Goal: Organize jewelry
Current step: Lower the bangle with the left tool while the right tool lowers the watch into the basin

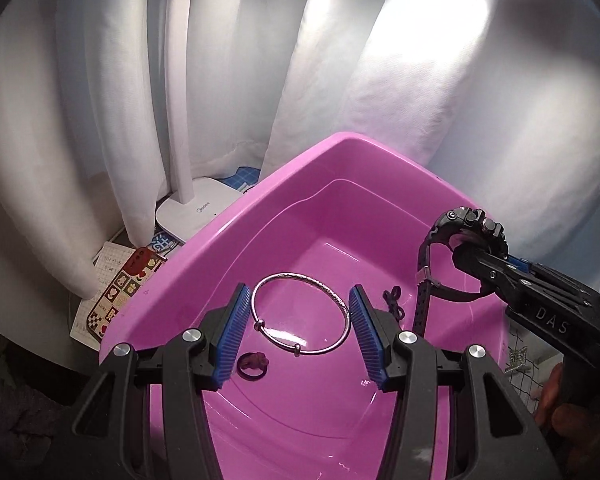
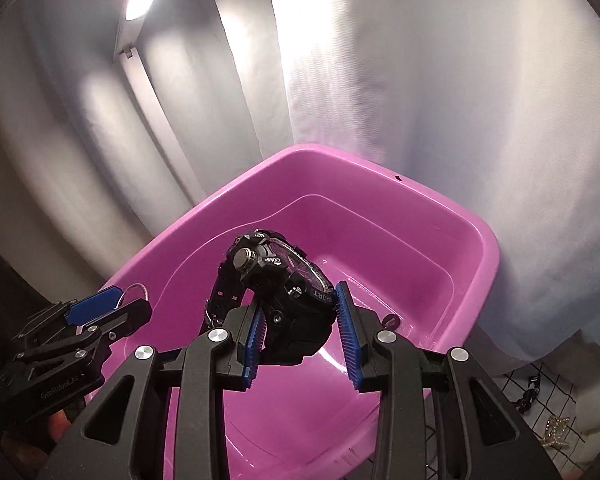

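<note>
I have the bangle (image 1: 300, 314) clamped in my left gripper (image 1: 300, 340) and the watch (image 2: 288, 292) in my right gripper (image 2: 300, 340), both mid-frame over the pink tub (image 1: 204, 240), so next I lower and release.

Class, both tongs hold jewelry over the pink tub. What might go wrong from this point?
1. The left tongs pinch the thin silver bangle only at opposite edges; it may slip or spring out.
2. The right tongs hold the black watch by its case, strap dangling; it might snag the tub rim.
3. A dropped piece could hit the small ring or dark cord inside and tangle or scratch.
</note>
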A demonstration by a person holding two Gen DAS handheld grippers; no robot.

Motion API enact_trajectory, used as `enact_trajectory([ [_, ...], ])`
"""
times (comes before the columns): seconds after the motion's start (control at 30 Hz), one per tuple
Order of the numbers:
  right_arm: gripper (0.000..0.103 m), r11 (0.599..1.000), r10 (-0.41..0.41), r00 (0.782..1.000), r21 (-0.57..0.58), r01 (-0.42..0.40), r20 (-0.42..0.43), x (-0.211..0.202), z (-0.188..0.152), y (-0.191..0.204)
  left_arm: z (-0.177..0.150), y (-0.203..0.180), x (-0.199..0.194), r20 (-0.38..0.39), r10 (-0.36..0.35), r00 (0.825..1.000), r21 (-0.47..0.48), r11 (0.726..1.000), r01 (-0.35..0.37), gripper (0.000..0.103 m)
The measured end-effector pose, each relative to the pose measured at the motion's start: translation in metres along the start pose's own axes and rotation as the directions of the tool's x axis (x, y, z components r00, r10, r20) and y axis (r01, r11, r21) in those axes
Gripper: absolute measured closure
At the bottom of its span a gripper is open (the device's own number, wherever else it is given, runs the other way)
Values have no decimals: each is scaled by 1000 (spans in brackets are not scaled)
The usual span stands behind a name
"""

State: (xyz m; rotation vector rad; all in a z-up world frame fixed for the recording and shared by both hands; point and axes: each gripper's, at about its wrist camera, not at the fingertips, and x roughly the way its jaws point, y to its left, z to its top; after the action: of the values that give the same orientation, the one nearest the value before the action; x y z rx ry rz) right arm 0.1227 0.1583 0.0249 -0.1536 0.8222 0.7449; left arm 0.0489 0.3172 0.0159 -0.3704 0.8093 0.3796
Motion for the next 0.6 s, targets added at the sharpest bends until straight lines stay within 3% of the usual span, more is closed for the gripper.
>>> enact_trajectory([
  [0.33,70,998,-57,981,-29,52,-186,47,-5,-2,-7,0,34,-145,22,989,4,1000,-22,53],
  [0.6,70,995,-90,966,-59,78,-241,65,1,2,-4,0,43,-207,56,977,11,998,-55,52],
])
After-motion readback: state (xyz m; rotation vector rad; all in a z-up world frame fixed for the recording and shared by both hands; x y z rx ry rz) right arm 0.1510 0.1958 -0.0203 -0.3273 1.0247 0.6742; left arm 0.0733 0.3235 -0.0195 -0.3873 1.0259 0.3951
